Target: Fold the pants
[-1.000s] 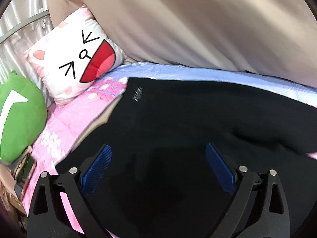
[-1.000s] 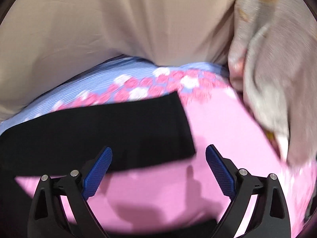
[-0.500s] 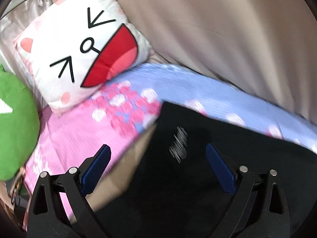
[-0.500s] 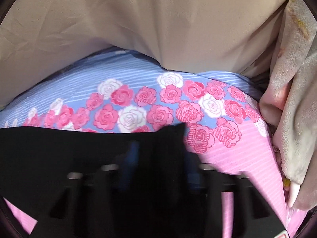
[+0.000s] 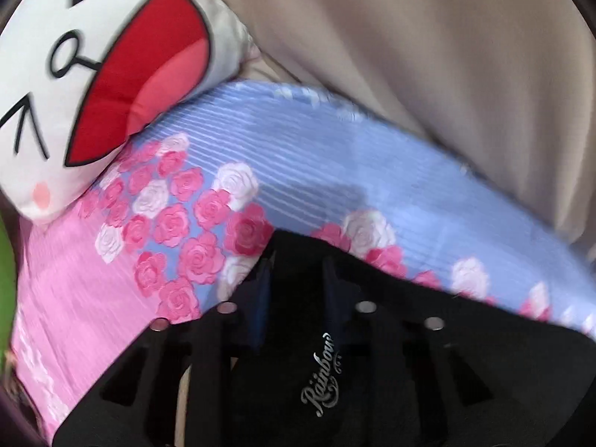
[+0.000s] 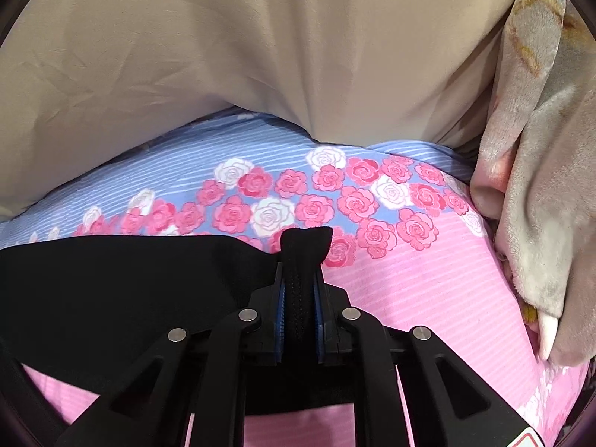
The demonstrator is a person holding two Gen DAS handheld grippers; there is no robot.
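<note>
Black pants with a silver "Rainbow" logo lie flat on a bedsheet printed with roses. In the left wrist view my left gripper is closing on the pants' upper corner, and the black cloth sits between its blue pads; the picture is blurred. In the right wrist view the pants stretch away to the left. My right gripper is closing too, its pads pressed on a bunched corner of the leg end that sticks up past the fingertips.
The pink and blue rose sheet covers the bed. A white cat-face pillow lies at the upper left, with a sliver of a green cushion beside it. A beige cloth hangs behind. A fleece blanket is heaped on the right.
Both grippers went from wide open to nearly closed around pants cloth. The left one travelled left along the pants to the corner by the logo; the right one edged forward onto the leg end.
</note>
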